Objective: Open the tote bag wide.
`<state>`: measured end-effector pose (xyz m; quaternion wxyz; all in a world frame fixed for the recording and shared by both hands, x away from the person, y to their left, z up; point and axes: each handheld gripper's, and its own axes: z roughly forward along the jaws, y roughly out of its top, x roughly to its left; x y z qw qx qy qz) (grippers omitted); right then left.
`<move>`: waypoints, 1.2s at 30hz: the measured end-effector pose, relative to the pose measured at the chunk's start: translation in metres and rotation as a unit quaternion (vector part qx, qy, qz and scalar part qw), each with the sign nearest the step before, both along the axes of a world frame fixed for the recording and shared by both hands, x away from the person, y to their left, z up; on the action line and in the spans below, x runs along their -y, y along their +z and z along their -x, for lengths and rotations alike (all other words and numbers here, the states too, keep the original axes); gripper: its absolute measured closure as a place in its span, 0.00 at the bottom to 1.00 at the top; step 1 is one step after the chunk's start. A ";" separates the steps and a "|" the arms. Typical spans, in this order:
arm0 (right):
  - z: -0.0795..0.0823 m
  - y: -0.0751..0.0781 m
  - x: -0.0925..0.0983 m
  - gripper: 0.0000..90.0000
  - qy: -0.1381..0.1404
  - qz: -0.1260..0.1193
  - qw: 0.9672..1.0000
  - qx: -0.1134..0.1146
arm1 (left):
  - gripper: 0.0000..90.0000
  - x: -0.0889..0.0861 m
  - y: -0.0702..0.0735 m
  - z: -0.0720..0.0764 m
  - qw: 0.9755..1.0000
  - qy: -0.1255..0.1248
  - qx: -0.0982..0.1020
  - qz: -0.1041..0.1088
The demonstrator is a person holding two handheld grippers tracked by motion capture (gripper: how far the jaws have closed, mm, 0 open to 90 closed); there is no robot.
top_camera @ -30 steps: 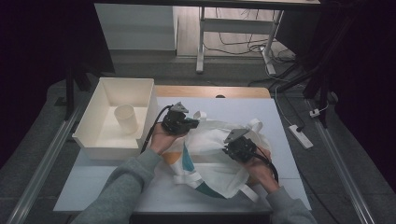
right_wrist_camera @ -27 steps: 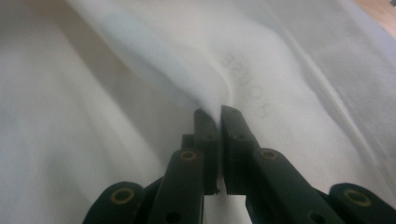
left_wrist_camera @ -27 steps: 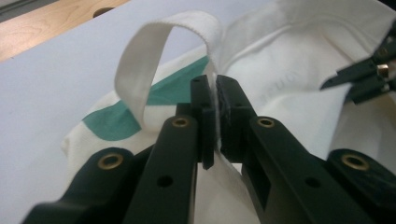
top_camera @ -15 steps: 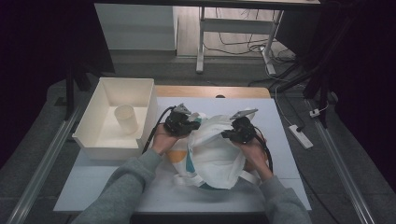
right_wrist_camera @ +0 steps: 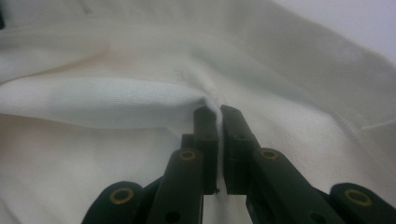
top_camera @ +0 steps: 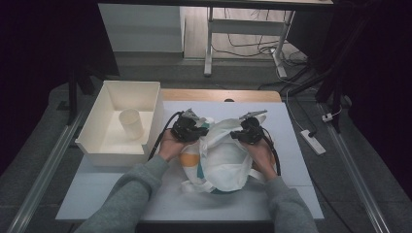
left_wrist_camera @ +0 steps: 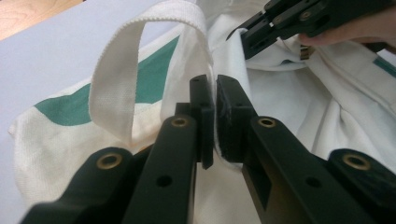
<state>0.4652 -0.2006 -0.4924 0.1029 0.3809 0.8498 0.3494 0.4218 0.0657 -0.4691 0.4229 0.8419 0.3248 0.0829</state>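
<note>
Two grippers share one job here, and the layout explains it. The white table [top_camera: 291, 145] gives a flat bed on which the cloth tote bag [top_camera: 221, 155], cream with green and orange print, lies near the person's edge, its mouth turned away from them. Beside it on the left stands an open white bin [top_camera: 145, 104] holding a small cup [top_camera: 130, 124], well apart from the bag and seemingly not involved yet.

The bag is held at two points of its rim so that the mouth can be spread or the cloth pulled taut; that is my judgement from the grips. The left gripper [left_wrist_camera: 214, 116] is clenched on a fold of fabric just beside the looped handle [left_wrist_camera: 116, 93], which stands up free. The right gripper [right_wrist_camera: 215, 140] pinches a ridge of cloth on the opposite side, jaws clamped with only the thin fabric between them. Whether that ridge is the actual hem I cannot say, the close view being soft.
</note>
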 end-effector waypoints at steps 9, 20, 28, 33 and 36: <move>0.012 0.011 0.001 0.59 0.003 0.013 1.000 0.022 | 0.93 -0.003 -0.001 -0.001 1.000 0.001 -0.002 0.004; 0.078 0.047 0.005 0.47 0.112 0.007 0.993 0.024 | 0.93 -0.003 -0.002 -0.001 1.000 0.001 -0.004 0.002; 0.108 0.018 -0.017 0.44 0.188 0.023 0.980 -0.052 | 0.94 -0.003 -0.003 -0.002 1.000 0.004 -0.003 0.001; 0.112 0.008 -0.024 0.41 0.183 0.069 0.979 -0.051 | 0.95 -0.003 -0.003 -0.003 1.000 0.004 -0.002 0.000; 0.108 0.001 -0.030 0.43 0.185 0.093 0.977 -0.054 | 0.95 -0.002 -0.004 -0.003 1.000 0.004 -0.001 -0.002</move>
